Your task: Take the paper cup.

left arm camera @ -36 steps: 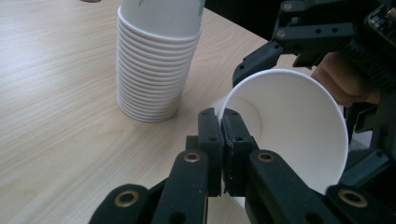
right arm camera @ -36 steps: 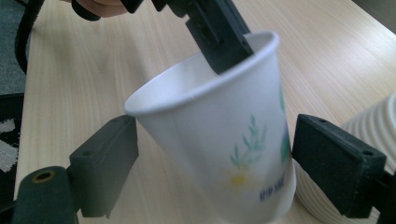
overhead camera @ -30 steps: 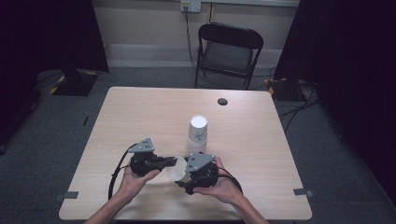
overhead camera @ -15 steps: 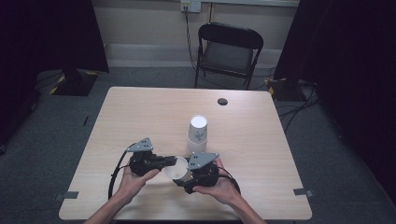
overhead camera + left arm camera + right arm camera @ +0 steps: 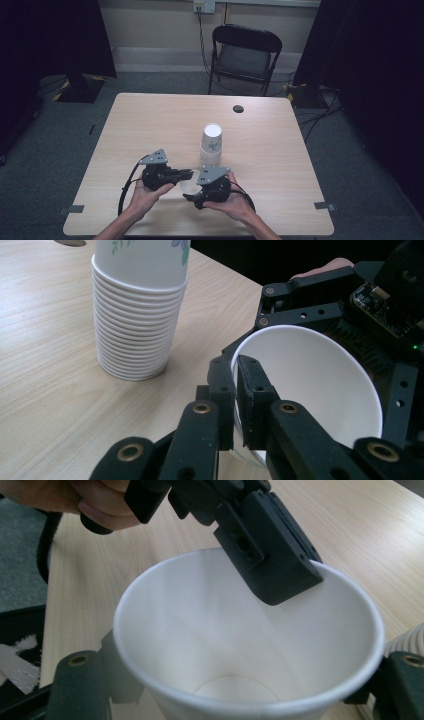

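Your left tool [image 5: 234,405] pinched the cup [image 5: 310,390] rim shut; right tool [image 5: 240,690] cradled its body. Release one side gently.

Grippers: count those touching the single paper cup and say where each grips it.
2. The left gripper pinches the paper cup at its rim, one jaw inside. The right gripper cradles the cup's body from outside; its contact is partly hidden.
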Tool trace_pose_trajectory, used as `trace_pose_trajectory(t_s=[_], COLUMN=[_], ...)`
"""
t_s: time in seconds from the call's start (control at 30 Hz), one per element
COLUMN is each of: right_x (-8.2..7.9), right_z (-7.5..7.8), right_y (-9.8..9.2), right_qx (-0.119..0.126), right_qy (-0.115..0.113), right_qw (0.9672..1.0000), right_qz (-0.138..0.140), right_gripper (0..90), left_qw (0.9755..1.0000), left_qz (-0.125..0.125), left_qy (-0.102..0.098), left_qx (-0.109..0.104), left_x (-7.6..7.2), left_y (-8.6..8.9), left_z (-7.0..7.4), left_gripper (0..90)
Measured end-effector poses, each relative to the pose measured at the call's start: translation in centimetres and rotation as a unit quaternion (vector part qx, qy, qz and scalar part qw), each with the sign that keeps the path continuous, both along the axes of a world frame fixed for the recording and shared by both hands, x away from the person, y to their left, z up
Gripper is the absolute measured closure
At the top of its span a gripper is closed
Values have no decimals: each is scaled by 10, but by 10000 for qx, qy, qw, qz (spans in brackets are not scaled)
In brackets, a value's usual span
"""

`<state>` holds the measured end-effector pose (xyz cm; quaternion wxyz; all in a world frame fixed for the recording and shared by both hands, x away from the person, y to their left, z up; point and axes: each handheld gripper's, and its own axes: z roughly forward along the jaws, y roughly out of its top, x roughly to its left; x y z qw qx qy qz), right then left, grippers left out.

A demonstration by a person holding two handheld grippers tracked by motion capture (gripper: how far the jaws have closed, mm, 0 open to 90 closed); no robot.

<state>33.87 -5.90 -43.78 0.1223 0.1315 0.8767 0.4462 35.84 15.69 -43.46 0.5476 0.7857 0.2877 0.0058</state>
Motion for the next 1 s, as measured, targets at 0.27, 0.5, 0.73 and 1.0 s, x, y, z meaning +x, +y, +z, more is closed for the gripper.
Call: trace_pose_trajectory(t_s=[0.27,0.5,0.73,1.0], right_x=[1,-2,-3,-3], right_z=[1,3,4,7], right_y=[-3,-2,-1,-3], right_qx=[101,152,191,187], right_qy=[80,-145,-128,-110], right_qw=[9999,9997,9997,9995], right_qz=[-57,-110,-76,-210], right_gripper=[272,236,230,205], left_qw=[10000,9999,9998,9995], left_qz=[89,-1,45,127], left_qy=[-8,80,81,122], left_qx=[41,64,163,273], left_x=[0,0,0,3], left_y=[1,0,0,2], left_z=[-1,-1,-2,-4], left_gripper=[821,858,861,864])
